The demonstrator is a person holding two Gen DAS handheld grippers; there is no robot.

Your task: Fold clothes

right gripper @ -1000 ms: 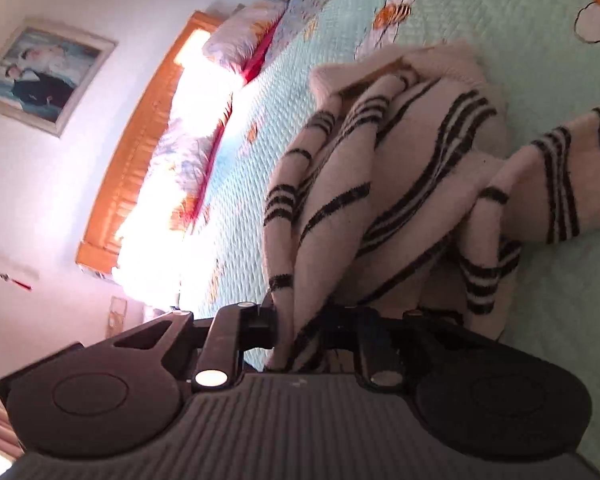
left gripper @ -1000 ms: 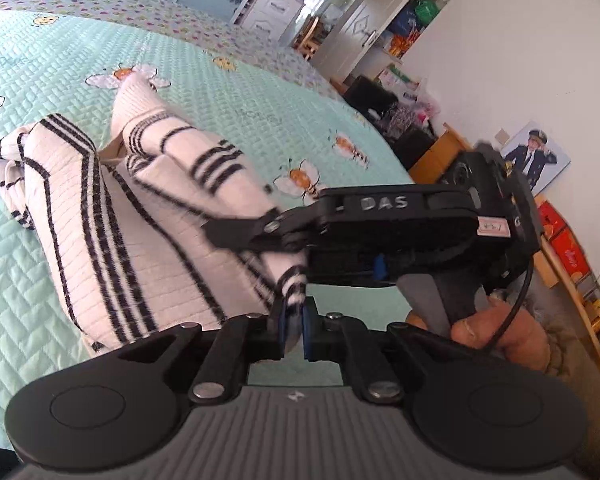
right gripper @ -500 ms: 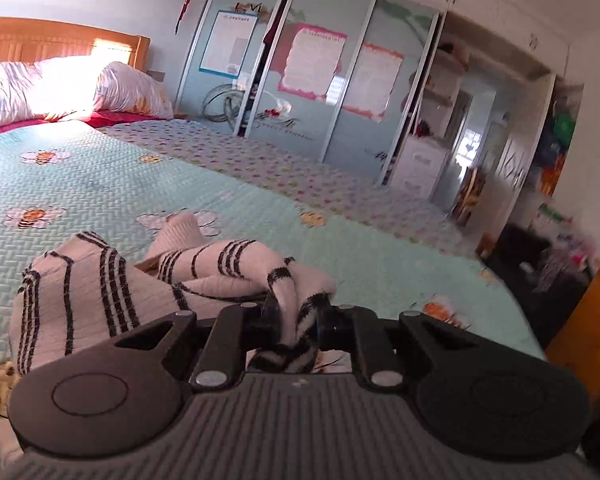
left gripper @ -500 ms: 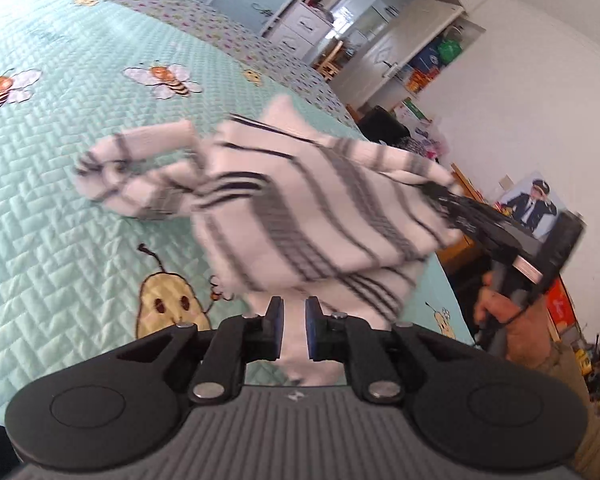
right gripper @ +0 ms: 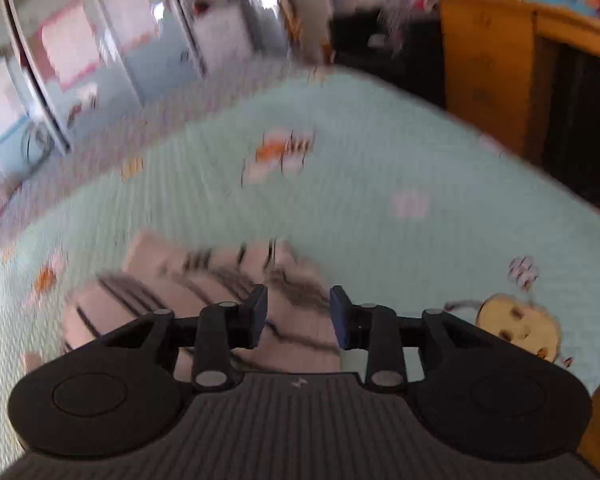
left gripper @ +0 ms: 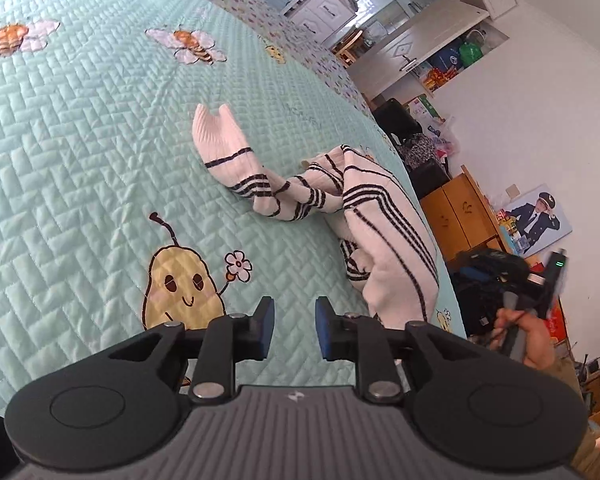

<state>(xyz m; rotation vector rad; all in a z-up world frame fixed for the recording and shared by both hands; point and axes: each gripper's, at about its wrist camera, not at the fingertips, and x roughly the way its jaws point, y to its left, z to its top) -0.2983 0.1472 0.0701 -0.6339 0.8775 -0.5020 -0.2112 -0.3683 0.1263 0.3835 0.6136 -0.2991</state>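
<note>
Between the left gripper (left gripper: 294,328) pads nothing is held: jaws parted, blue pads facing each other over bare quilt (left gripper: 80,152), just above the pear print (left gripper: 182,286). Striped garment (left gripper: 364,216) lies ahead and to the right of this gripper, near the bed's right edge, not touching the pads.

Right gripper (right gripper: 298,311): jaws likewise parted, empty. View is motion-blurred, but the striped cloth (right gripper: 204,288) shows directly beyond and below the pads, slightly left of centre. In the left wrist view the person's hand (left gripper: 534,340) holding that tool sits off the bed's edge, just beyond the garment's near hem.

Judgement: right gripper is the nearer one; left has to reach across to the right.

Garment state: lying loose on the quilt, bunched, not a flat fold. Long axis runs from the near hem at the bed edge diagonally away, toward the middle of the bed. One sleeve (left gripper: 230,156) trails out from the bunch, cuff pointing away from both grippers toward the far side. Body is rumpled where sleeve meets it; seam layout there cannot be read.
</note>
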